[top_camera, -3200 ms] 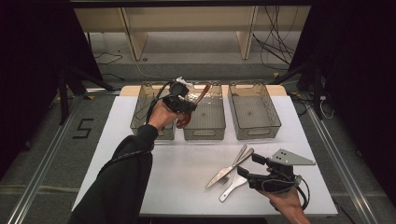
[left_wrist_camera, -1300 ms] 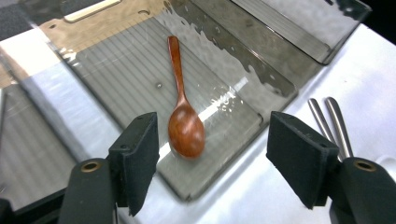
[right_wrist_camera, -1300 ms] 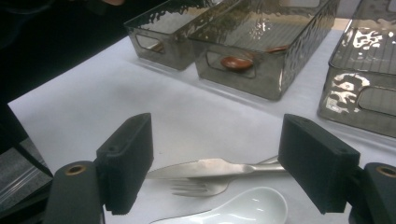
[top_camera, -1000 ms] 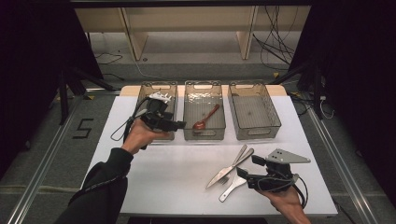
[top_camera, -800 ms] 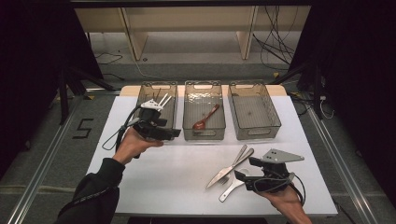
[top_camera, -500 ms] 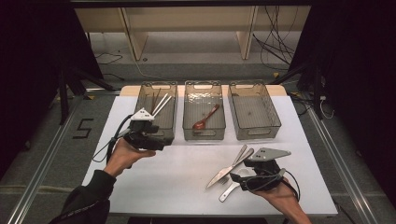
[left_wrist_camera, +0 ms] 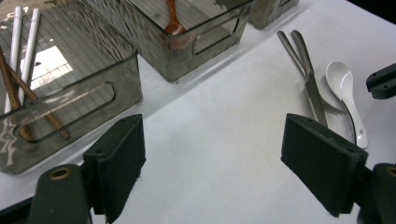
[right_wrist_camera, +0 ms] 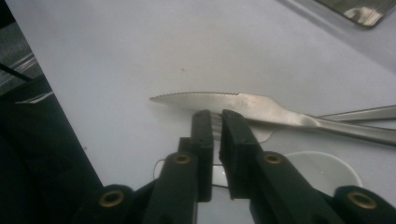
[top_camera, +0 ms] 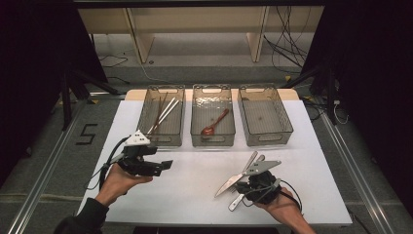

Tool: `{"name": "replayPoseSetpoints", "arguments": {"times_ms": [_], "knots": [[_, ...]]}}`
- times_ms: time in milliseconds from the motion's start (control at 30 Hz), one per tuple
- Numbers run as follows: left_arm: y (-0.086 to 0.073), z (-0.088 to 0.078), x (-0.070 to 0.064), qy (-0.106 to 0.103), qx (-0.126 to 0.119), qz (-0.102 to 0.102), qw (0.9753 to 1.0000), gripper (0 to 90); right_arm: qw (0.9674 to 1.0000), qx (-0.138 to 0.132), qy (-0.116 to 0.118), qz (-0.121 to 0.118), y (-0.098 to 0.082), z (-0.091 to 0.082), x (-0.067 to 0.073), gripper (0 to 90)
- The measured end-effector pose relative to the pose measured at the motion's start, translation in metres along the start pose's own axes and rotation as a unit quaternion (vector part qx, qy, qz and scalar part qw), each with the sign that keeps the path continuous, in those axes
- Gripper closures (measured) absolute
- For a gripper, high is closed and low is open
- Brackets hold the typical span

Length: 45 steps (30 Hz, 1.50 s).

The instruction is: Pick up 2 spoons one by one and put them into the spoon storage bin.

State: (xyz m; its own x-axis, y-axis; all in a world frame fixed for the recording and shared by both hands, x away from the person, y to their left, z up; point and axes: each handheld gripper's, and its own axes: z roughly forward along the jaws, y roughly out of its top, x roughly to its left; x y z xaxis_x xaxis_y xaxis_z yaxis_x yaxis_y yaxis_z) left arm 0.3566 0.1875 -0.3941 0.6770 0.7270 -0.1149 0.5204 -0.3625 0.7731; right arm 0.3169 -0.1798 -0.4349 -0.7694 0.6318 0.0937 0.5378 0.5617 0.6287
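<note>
Right tongs [right_wrist_camera: 215, 116] first: their black jaws have just been closing and now stand nearly pressed together, pinching what looks to me like the tines of a slim steel fork [right_wrist_camera: 261, 134] lying on the white table [top_camera: 195, 195]. Just beyond the jaw tips lies a serrated steel table knife [right_wrist_camera: 243, 105], blade pointing left in the right gripper view, and its handle crosses the fork. A glossy white ceramic spoon [right_wrist_camera: 322, 170] lies just beside them (I see its bowl low in that view). From the high view I find these tongs [top_camera: 242, 191] near the front right of the table, the hand under them.

My left tongs [left_wrist_camera: 224, 172] have just been opening; the jaws are spread wide with nothing between them, only bare table below. They [top_camera: 163, 166] hover at the front left, near the leftmost clear smoky plastic bin [top_camera: 163, 139], which holds pale and dark chopsticks [top_camera: 163, 112]. The middle bin [top_camera: 213, 141] holds a reddish-brown wooden spoon [top_camera: 214, 124]. A third bin [top_camera: 265, 139] stands to the right.
</note>
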Motion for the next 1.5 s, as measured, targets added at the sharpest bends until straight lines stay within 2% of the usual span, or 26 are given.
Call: {"name": "replayPoseSetpoints", "arguments": {"times_ms": [67,300,433,733,1000,1200,1500], "knots": [[-0.003,-0.001,-0.003,0.007,0.002,0.011,0.9999,21.0,1.0,0.008,0.0,-0.001,0.0,0.004,0.0,90.0],[-0.012,-0.004,-0.009,0.0,-0.005,0.018,0.9998,20.3,0.9993,0.037,-0.006,0.002,0.001,0.02,-0.002,90.0],[-0.017,-0.008,-0.009,0.0,-0.006,0.015,0.9999,20.3,0.9989,0.046,-0.006,0.011,0.0,0.023,-0.003,90.0],[-0.027,-0.007,-0.014,-0.001,0.002,0.023,0.9997,20.2,0.998,0.062,-0.012,0.006,-0.002,0.03,-0.003,90.0],[-0.029,-0.008,-0.012,0.002,0.004,0.022,0.9997,19.9,0.9967,0.079,-0.002,0.017,-0.003,0.031,-0.004,90.0],[-0.03,-0.007,-0.012,0.0,0.01,0.024,0.9997,19.9,0.9949,0.101,0.007,0.003,-0.003,0.03,-0.002,90.0],[-0.03,-0.006,-0.014,0.0,0.015,0.03,0.9994,19.9,0.9896,0.142,0.016,-0.019,-0.012,0.024,0.003,90.0]]}}
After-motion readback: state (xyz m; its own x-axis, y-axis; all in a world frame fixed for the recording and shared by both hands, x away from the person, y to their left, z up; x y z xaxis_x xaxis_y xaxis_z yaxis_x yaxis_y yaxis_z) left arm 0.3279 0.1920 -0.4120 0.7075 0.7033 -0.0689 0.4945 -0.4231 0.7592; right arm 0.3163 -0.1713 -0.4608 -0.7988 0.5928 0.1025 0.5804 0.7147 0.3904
